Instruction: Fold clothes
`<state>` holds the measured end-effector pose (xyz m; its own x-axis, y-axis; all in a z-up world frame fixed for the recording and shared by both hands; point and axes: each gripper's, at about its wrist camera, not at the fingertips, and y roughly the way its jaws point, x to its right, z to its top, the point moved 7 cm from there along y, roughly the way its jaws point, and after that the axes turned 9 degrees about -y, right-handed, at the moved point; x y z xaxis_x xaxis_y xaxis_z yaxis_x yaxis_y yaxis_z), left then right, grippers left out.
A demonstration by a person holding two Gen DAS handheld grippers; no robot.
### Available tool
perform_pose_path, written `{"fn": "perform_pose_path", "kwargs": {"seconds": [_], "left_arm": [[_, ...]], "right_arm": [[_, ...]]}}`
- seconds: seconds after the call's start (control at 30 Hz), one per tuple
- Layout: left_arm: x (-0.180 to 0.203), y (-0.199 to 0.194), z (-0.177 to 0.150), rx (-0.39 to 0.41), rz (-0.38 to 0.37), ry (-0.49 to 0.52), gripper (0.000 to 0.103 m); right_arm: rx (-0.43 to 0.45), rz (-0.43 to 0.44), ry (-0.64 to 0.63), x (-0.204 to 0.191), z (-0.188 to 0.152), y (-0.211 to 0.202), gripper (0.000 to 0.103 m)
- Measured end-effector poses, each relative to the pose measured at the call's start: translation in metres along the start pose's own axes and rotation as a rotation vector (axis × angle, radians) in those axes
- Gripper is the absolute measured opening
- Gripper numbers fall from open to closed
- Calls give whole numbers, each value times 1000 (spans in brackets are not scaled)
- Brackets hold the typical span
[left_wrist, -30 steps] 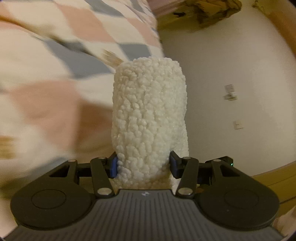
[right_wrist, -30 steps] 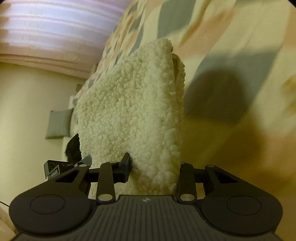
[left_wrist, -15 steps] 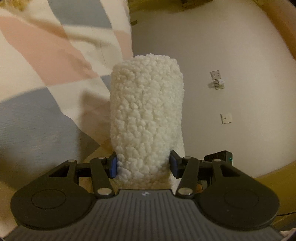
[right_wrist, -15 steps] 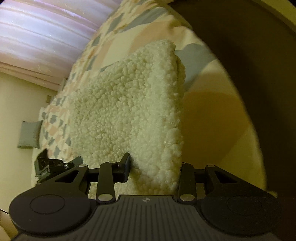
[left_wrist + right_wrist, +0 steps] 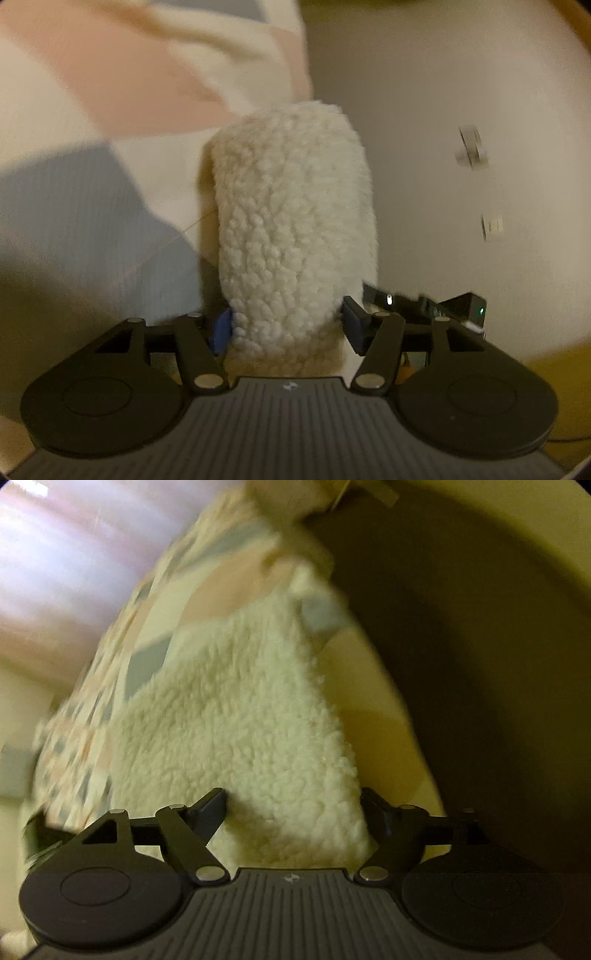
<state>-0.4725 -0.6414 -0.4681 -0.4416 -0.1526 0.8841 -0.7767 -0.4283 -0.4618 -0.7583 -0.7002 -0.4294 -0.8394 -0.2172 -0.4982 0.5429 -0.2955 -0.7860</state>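
Note:
A thick cream fleece garment (image 5: 295,221) stands bunched between the blue pads of my left gripper (image 5: 286,326), which is shut on it. In the right wrist view the same fleece garment (image 5: 240,720) spreads as a wide flat panel over the bed, and my right gripper (image 5: 295,808) is shut on its near edge. The other gripper shows as a black body with a green light (image 5: 443,306) just right of the left fingers. The garment's far end is hidden behind its own bulk.
A checked bedspread (image 5: 92,166) in pink, grey and cream lies below and to the left. A pale wall with sockets (image 5: 472,147) fills the right of the left view. Pink curtains (image 5: 55,572) hang beyond the bed (image 5: 147,609); dark floor (image 5: 498,664) lies at right.
Both grippers have swung further with the fleece held; the views are blurred by motion. The bed edge and dark floor now fill more of the right view, and the curtains have shifted.

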Motion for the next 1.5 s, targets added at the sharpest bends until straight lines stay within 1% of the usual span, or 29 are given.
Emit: {"fn": "perform_pose_path", "kwargs": {"seconds": [0.03, 0.07, 0.1, 0.13, 0.17, 0.2, 0.23, 0.27, 0.3, 0.37, 0.4, 0.43, 0.47, 0.5, 0.57, 0.63, 0.67, 0.7, 0.77, 0.87, 1.0, 1.07, 1.13, 1.17, 1.23, 1.3, 1.37, 1.43, 1.5], "left_arm": [[7, -11, 2, -18, 16, 58, 53], [14, -27, 1, -27, 30, 121, 50], [20, -42, 2, -28, 40, 180, 48], [28, -56, 6, -27, 63, 248, 45], [37, -65, 13, -23, 93, 321, 37], [48, -69, 21, -14, 117, 397, 33], [62, -73, 28, -5, 140, 491, 26], [76, -74, 35, -2, 156, 589, 20], [88, -72, 40, -2, 168, 684, 18], [110, -58, 49, -20, 195, 875, 17], [116, -47, 53, -39, 206, 950, 16], [115, -36, 56, -68, 210, 991, 13], [114, -24, 60, -100, 213, 1015, 9], [112, -14, 61, -128, 213, 1039, 8], [106, -1, 59, -166, 211, 1100, 8], [100, 14, 56, -196, 210, 1158, 8], [97, 21, 54, -206, 212, 1178, 8], [95, 27, 53, -214, 216, 1194, 8], [89, 45, 48, -241, 207, 1230, 8], [84, 64, 40, -261, 212, 1287, 8], [77, 80, 38, -259, 224, 1297, 8], [75, 76, 36, -254, 227, 1317, 8], [81, 74, 35, -251, 240, 1353, 8], [85, 74, 36, -243, 242, 1369, 8], [100, 63, 37, -217, 213, 1378, 7], [117, 46, 40, -195, 167, 1363, 7], [132, 36, 39, -184, 124, 1381, 7], [139, 38, 31, -200, 93, 1433, 7], [135, 55, 23, -232, 104, 1491, 7]], "right_arm": [[37, -47, 17, -8, -9, -5, 84], [75, -95, 33, -16, -18, -10, 84], [112, -142, 50, -24, -28, -15, 82], [149, -189, 66, -31, -37, -21, 74], [186, -237, 83, -39, -47, -26, 66], [224, -284, 99, -47, -56, -32, 50], [261, -331, 116, -55, -66, -39, 43], [298, -379, 132, -63, -76, -45, 41], [335, -426, 149, -71, -86, -52, 40], [410, -520, 182, -87, -106, -66, 34], [447, -568, 198, -95, -116, -73, 31], [485, -615, 215, -104, -127, -81, 30], [522, -662, 231, -112, -137, -88, 30], [520, -672, 200, -129, -141, -78, 29], [514, -721, 153, -151, -142, -60, 29], [507, -749, 115, -160, -139, -47, 28], [489, -786, 98, -159, -134, -36, 28], [449, -839, 81, -152, -137, -26, 28], [400, -903, 79, -139, -143, -10, 23], [403, -914, 90, -128, -146, -5, 25], [400, -918, 83, -123, -143, 0, 28], [391, -911, 89, -118, -141, 2, 29], [385, -899, 104, -116, -139, 1, 33], [381, -894, 109, -114, -138, -1, 33], [375, -879, 117, -109, -137, -3, 33], [378, -860, 133, -107, -138, -6, 33], [382, -848, 142, -105, -139, -5, 34], [386, -842, 147, -103, -139, -3, 35], [390, -838, 152, -103, -140, -2, 35]]}}
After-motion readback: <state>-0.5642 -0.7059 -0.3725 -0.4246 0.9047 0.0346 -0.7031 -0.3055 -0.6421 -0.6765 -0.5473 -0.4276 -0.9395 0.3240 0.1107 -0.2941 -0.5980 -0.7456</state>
